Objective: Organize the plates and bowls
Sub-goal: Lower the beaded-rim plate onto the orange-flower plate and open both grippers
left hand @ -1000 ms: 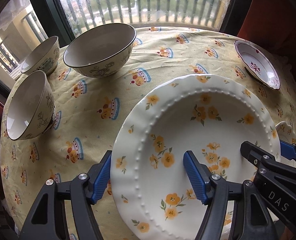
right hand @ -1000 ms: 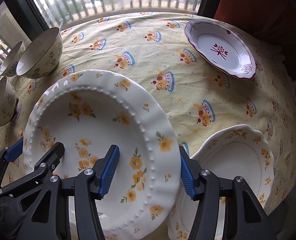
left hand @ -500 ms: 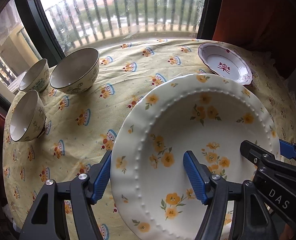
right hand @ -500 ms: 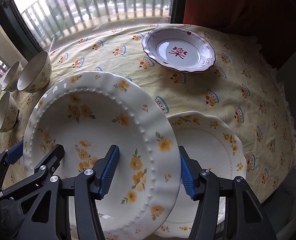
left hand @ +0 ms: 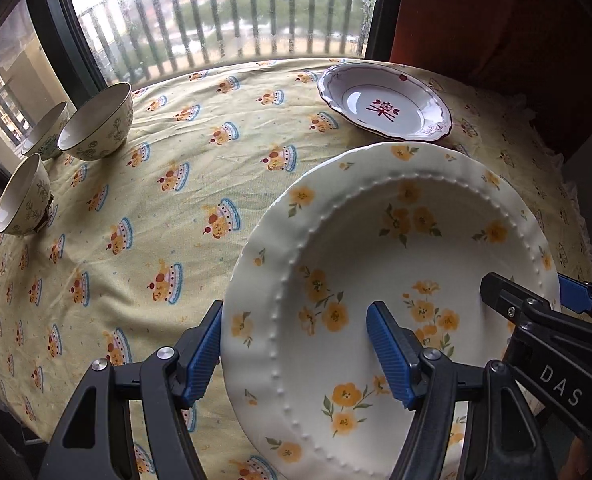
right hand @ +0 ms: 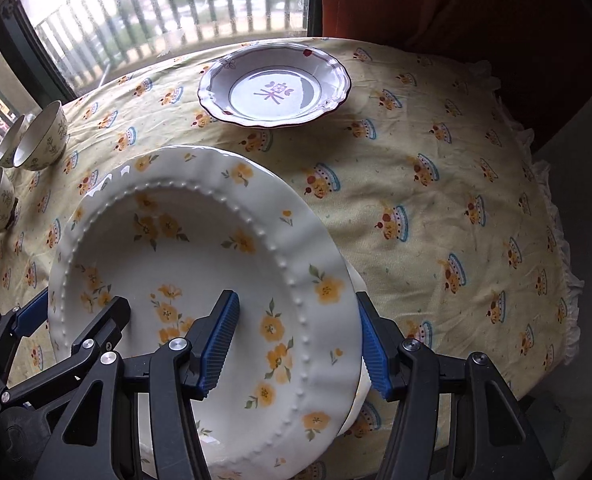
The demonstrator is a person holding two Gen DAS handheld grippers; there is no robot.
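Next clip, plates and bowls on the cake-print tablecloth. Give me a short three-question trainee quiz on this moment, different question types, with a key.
1. True or false: the yellow-flowered plate is held by both the left gripper and the right gripper, one on each side of its rim.
2. How many bowls stand near the window?
3. Multiple choice: the red-patterned plate is
A. stacked under the held plate
B. lying alone on the tablecloth, beyond the held plate
C. inside a bowl

Key:
1. True
2. Three
3. B
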